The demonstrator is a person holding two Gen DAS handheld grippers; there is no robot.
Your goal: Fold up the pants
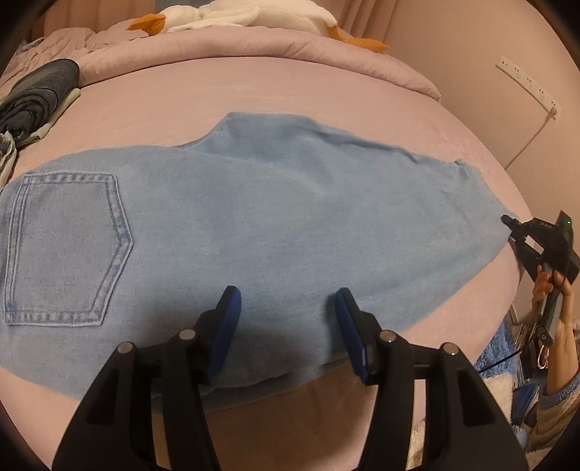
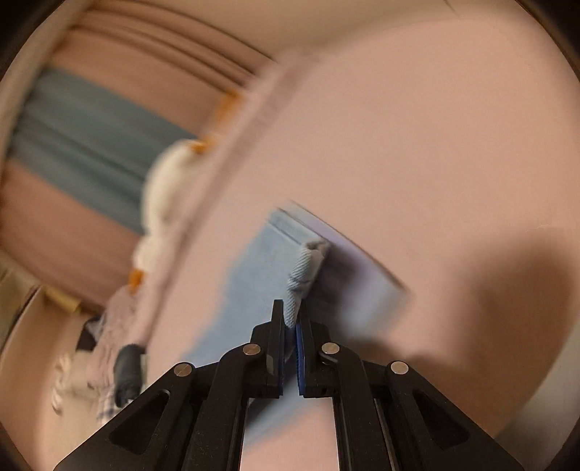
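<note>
Light blue denim pants (image 1: pixel 261 217) lie flat across the pink bed, back pocket (image 1: pixel 65 246) at the left, leg end at the right. My left gripper (image 1: pixel 286 300) is open just above the pants' near edge, holding nothing. My right gripper (image 2: pixel 290 311) is shut on the hem of the pant leg (image 2: pixel 304 275), which bunches up between its tips. In the left wrist view the right gripper (image 1: pixel 507 221) sits at the leg's right end, held by a hand. The right wrist view is blurred.
The pink bed sheet (image 1: pixel 290 83) has a rolled quilt (image 1: pixel 253 40) along the far side with a white and orange plush toy (image 1: pixel 232 14). Dark folded clothes (image 1: pixel 36 94) lie at the far left. A wall with a power strip (image 1: pixel 529 87) stands to the right.
</note>
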